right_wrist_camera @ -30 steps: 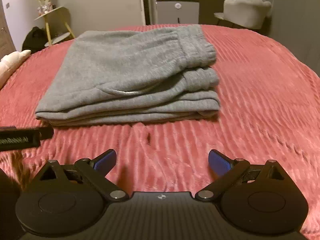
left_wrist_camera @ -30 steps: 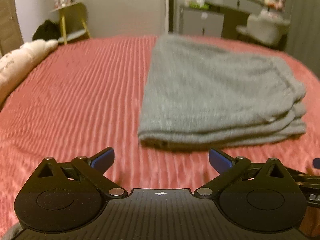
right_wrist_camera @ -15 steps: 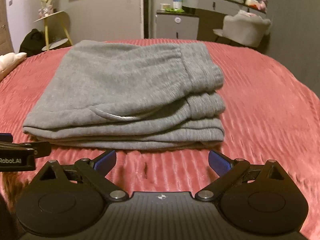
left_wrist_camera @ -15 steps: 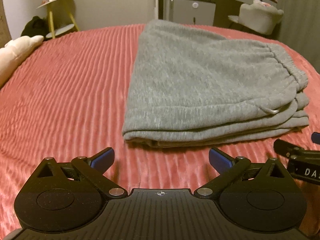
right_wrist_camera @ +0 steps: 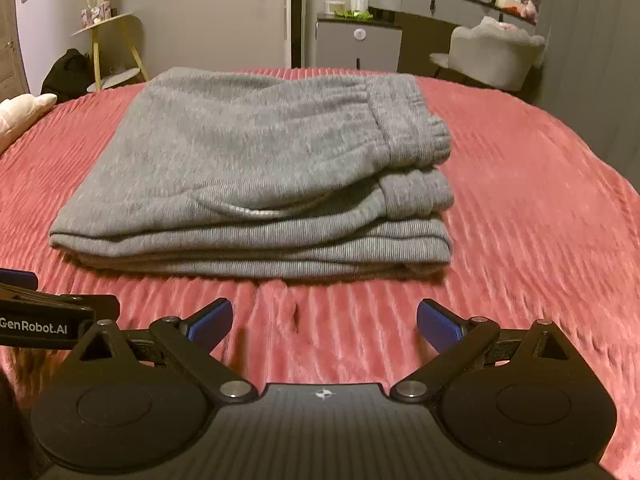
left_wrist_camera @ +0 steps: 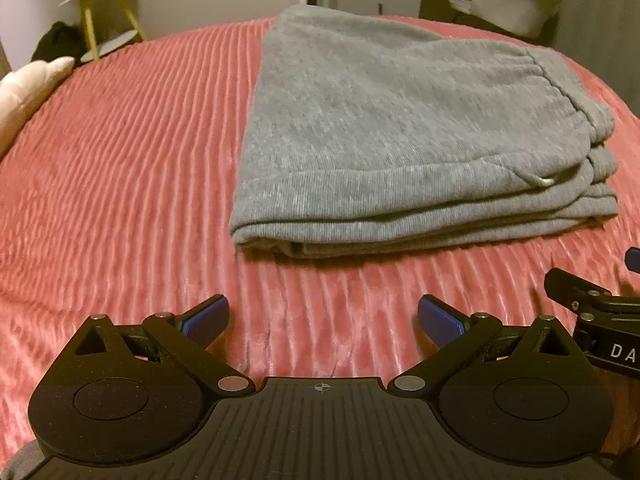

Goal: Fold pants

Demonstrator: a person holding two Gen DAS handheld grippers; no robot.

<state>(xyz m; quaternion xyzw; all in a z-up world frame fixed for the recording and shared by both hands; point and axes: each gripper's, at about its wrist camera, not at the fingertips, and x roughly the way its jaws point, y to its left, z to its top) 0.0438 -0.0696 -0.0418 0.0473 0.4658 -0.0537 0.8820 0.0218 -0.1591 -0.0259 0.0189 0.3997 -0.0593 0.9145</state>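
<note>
now, at far left a pale pillow (left_wrist_camera: 28,92) lies on the edge of the red bedspread (left_wrist_camera: 120,168), with a yellow side table (right_wrist_camera: 108,40) against the wall behind it. the left gripper (left_wrist_camera: 323,322) hangs low over bare bedspread, its blue-padded fingers (left_wrist_camera: 206,317) spread wide and holding nothing. ahead of it, well apart, the pants (left_wrist_camera: 408,136) lie folded in a flat grey stack in the middle of the bed, waistband at the right end. the right gripper (right_wrist_camera: 325,324) hovers just beside the left one, fingers (right_wrist_camera: 438,326) likewise wide and empty, facing the stack's near edge. a grey armchair (right_wrist_camera: 496,56) stands at far right.
</note>
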